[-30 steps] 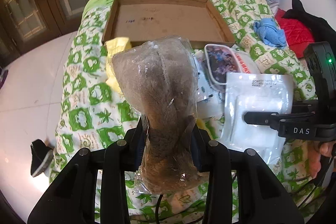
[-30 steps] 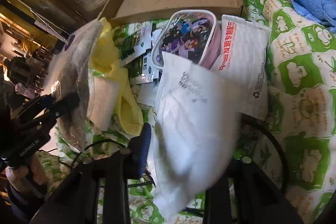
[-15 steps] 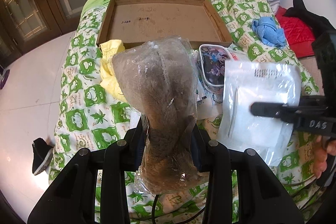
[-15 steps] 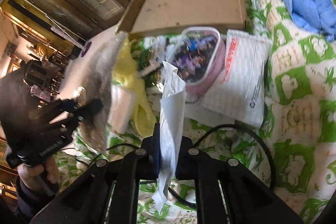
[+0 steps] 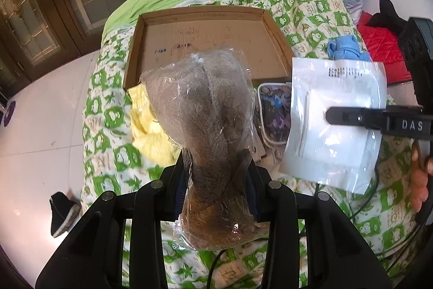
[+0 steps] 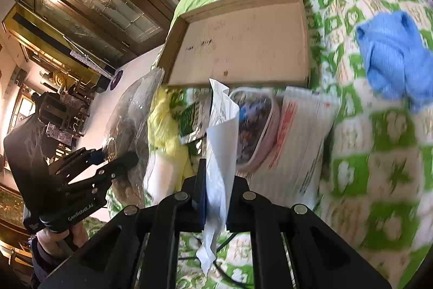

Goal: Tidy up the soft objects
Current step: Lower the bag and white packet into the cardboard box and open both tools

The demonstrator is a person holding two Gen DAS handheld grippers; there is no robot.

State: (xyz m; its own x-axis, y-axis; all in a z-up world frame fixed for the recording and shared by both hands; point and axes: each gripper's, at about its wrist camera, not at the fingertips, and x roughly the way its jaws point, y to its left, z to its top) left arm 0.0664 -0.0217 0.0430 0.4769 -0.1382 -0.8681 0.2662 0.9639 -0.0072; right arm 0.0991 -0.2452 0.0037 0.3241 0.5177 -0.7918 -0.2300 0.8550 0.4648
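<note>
The left hand-held gripper [image 5: 216, 180] pinched a furry bundle in crinkly plastic [image 5: 205, 113] at its waist: soft, light, probably slippery. The right hand-held gripper [image 6: 216, 197] pinched a limp white packet [image 6: 220, 142] edge-on, and it sagged.

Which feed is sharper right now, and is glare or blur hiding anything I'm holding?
Left wrist view: sharp; highlights glint on the plastic-wrapped brown plush, and strong fisheye bends the edges. Right wrist view: motion blur smears the green-patterned quilt and blue cloth; the white plastic bag stays readable.
</note>
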